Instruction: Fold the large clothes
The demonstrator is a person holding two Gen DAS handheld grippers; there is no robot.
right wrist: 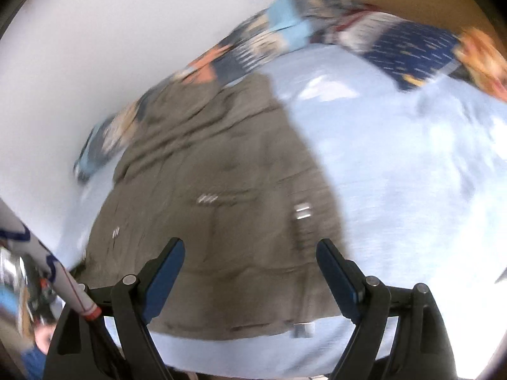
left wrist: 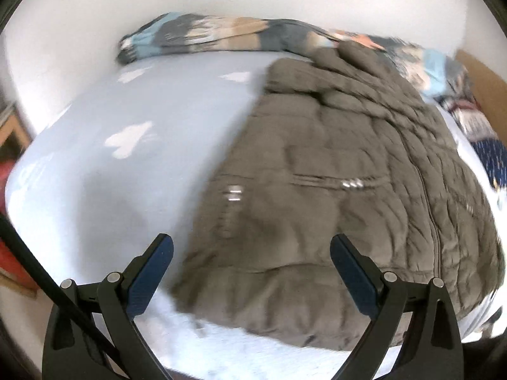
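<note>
Lying spread on the pale blue bed sheet [left wrist: 95, 164] is a grey-brown quilted jacket [left wrist: 332, 190], its hem toward the near edge of the bed and its collar end up against a patterned duvet [left wrist: 221, 36] bunched along the white wall [left wrist: 126, 6]. Both views are blurred, yet the left tongs [left wrist: 252, 255] stand wide apart above the jacket's hem with nothing between the pads. The right tongs [right wrist: 250, 258] also hang spread and empty over it.
</note>
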